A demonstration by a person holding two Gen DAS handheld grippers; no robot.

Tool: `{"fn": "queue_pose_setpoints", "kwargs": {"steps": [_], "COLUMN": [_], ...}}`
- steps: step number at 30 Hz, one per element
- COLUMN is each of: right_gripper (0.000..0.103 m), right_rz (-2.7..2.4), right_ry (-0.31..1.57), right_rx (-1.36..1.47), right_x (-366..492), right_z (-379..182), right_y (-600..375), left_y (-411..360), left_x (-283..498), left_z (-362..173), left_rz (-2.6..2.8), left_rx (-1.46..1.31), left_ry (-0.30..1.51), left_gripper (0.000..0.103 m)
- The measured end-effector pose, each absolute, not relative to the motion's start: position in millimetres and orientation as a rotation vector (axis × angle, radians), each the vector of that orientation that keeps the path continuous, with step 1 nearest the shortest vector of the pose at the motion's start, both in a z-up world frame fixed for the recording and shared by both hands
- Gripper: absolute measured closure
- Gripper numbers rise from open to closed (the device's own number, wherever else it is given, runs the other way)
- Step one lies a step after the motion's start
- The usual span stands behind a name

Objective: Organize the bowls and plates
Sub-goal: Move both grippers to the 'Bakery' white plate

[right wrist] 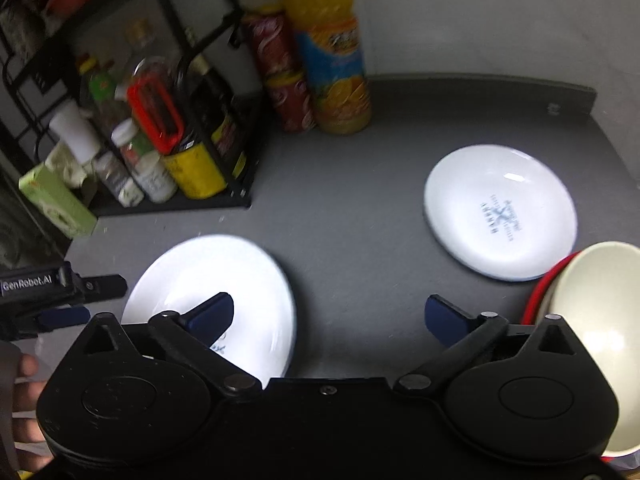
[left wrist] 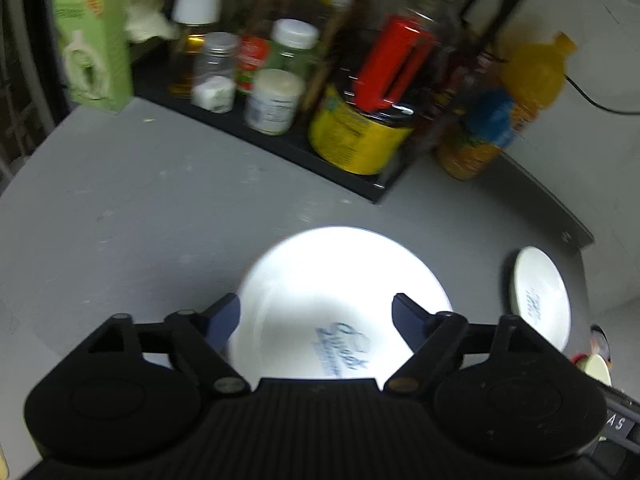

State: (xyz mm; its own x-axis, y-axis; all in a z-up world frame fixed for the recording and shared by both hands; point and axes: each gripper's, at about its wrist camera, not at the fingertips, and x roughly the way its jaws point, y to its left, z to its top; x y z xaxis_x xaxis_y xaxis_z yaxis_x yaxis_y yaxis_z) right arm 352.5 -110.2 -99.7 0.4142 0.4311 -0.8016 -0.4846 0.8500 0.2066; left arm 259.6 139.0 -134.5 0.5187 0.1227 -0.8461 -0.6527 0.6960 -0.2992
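Observation:
A white plate with a blue logo (left wrist: 340,280) lies on the grey counter, just in front of and below my left gripper (left wrist: 316,316), whose fingers stand open and wide apart over its near rim. The right wrist view shows this plate (right wrist: 240,276) at the left, with the left gripper (right wrist: 86,302) at its left edge. A second white plate (right wrist: 500,210) lies at the right, also seen small as a plate (left wrist: 542,300) in the left wrist view. A cream bowl with a red outside (right wrist: 596,296) sits near right. My right gripper (right wrist: 330,318) is open over bare counter, holding nothing.
A black rack (right wrist: 224,200) with spice jars, a yellow tin (left wrist: 352,140) and a red tool stands at the back left. An orange juice bottle (right wrist: 332,60) and stacked red cans (right wrist: 284,76) stand by the wall. A green box (left wrist: 96,44) sits far left. A person's hand (right wrist: 24,400) shows low left.

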Motion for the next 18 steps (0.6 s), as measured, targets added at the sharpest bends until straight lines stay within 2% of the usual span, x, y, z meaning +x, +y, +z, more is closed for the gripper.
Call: {"fn": "queue_pose_setpoints", "kwargs": {"steps": [18], "right_gripper": [0.0], "right_rz": [0.453], "right_ry": [0.965], "right_rx": [0.019], "right_x": [354.3], "right_z": [-80.9], "right_y": [-178.3], "left_y": [70.4], "left_x": [313.0], "left_z": [-120.6], "left_rz": [0.322], "left_rx": [-0.563], "left_ry": [0.977], "left_gripper": [0.016]}}
